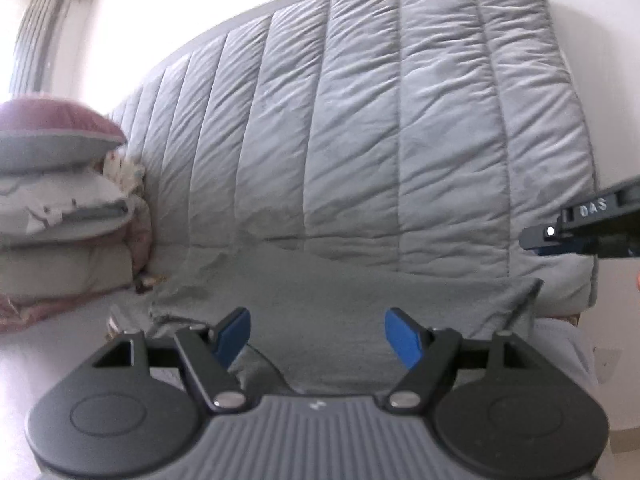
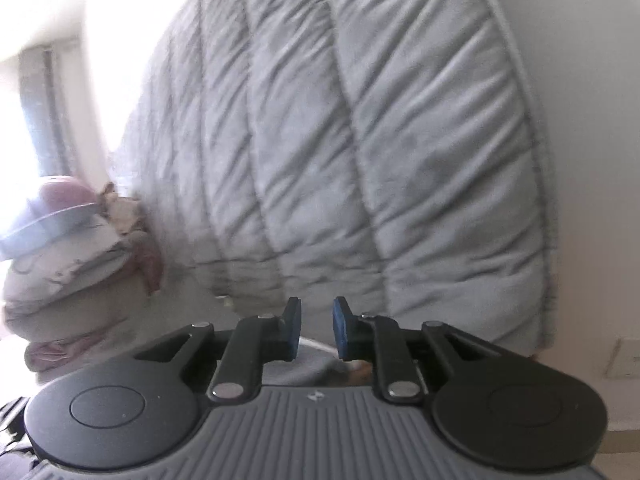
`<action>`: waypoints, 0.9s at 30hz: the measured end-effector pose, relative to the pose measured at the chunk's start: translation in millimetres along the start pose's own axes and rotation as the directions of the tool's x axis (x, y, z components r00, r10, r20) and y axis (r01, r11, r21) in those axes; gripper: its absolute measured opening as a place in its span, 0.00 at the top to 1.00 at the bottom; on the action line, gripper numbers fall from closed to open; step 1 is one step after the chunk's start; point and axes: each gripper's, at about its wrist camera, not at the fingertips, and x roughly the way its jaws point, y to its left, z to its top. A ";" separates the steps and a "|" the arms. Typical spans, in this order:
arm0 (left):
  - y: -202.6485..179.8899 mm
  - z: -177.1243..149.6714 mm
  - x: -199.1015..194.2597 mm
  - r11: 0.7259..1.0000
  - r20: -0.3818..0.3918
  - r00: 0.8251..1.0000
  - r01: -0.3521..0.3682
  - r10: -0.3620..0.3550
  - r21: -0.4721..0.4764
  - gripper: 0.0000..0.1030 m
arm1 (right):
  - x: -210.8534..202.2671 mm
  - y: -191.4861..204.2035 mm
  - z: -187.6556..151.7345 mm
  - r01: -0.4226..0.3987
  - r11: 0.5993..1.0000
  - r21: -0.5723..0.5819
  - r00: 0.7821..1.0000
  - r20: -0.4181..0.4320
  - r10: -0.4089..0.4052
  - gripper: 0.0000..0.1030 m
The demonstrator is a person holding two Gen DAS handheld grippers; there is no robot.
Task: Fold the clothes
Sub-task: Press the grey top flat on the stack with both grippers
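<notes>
The centre of the frame is left open over the quilted grey duvet; the left edge is blocked by stacked pillows (piled high).

Bed — grey garment, stacked pillows

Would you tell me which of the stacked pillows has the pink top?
The uppermost pillow, pink above its grey edge; the pillows under it look pale grey. It sits left of the quilt.
</notes>
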 end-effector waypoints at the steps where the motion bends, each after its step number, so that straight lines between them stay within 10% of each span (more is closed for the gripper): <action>1: 0.5 -2.6 3.3 1.000 -0.013 1.000 0.007 -0.007 -0.003 0.26 | 3.4 4.6 -1.9 -0.009 1.000 -0.019 1.000 -0.016 0.009 0.82; 9: -21.9 -29.3 -6.5 0.994 -0.039 0.999 -0.009 0.014 0.112 0.25 | 37.2 26.9 -21.9 0.047 0.982 -0.182 0.967 -0.238 -0.091 0.79; 16: -20.1 -2.8 -47.7 0.999 -0.161 0.987 -0.004 0.011 0.045 0.25 | 12.4 26.8 -10.1 0.079 0.989 -0.128 0.969 -0.225 -0.106 0.65; 27: -28.3 17.8 -92.2 0.984 -0.510 0.845 -0.180 0.161 0.013 0.21 | -24.3 29.9 -17.2 0.138 0.979 -0.148 0.941 -0.290 -0.176 0.47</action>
